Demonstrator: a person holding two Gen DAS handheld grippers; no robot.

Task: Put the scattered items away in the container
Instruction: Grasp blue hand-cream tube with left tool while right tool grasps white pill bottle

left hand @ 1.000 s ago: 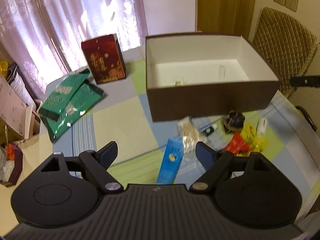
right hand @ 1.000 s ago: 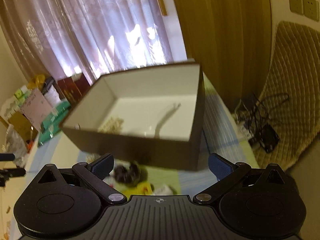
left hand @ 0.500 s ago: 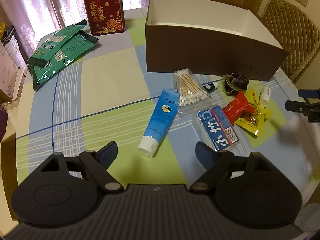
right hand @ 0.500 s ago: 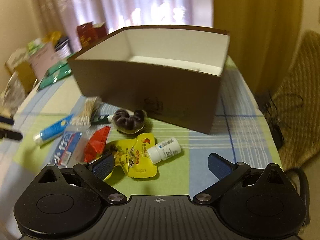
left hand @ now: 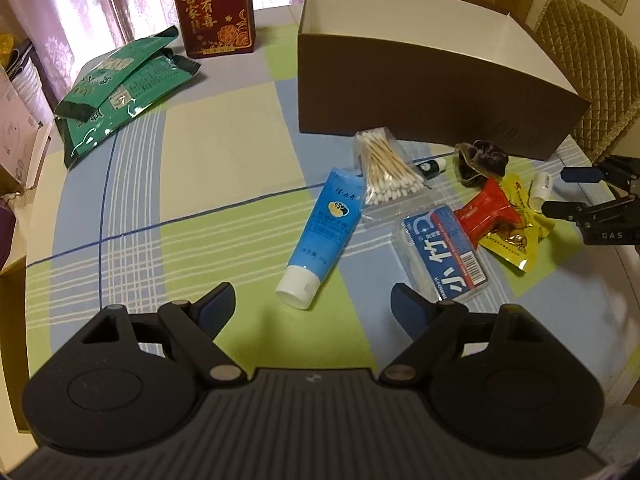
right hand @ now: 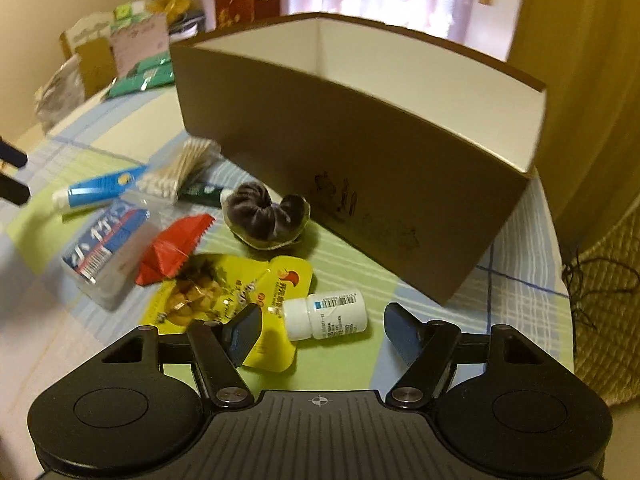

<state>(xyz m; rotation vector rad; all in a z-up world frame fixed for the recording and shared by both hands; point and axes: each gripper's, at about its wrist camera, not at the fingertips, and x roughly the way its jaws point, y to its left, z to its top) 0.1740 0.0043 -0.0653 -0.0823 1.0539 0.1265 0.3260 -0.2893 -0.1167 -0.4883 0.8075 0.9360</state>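
A brown open box [left hand: 432, 92] with a white inside stands on the checked tablecloth; it also shows in the right wrist view [right hand: 360, 160]. In front of it lie a blue tube [left hand: 324, 228], a bag of cotton swabs [left hand: 384, 172], a blue-white pack [left hand: 444, 252], a red sachet [left hand: 488, 208], a yellow snack pouch [right hand: 224, 296], a dark scrunchie [right hand: 264, 216] and a small white bottle [right hand: 326, 316]. My left gripper [left hand: 312, 308] is open and empty, just short of the tube's cap. My right gripper [right hand: 322, 330] is open and empty, its fingers either side of the white bottle.
Green foil packets [left hand: 116, 88] and a red gift box [left hand: 214, 12] lie at the far left of the table. A quilted chair [left hand: 596, 80] stands behind the box on the right. Cartons and bags [right hand: 104, 48] crowd the far left beyond the table edge.
Both grippers have dropped and tilted down from over the box towards the scattered items. The right gripper has closed in on the white bottle. Both jaws stay open.
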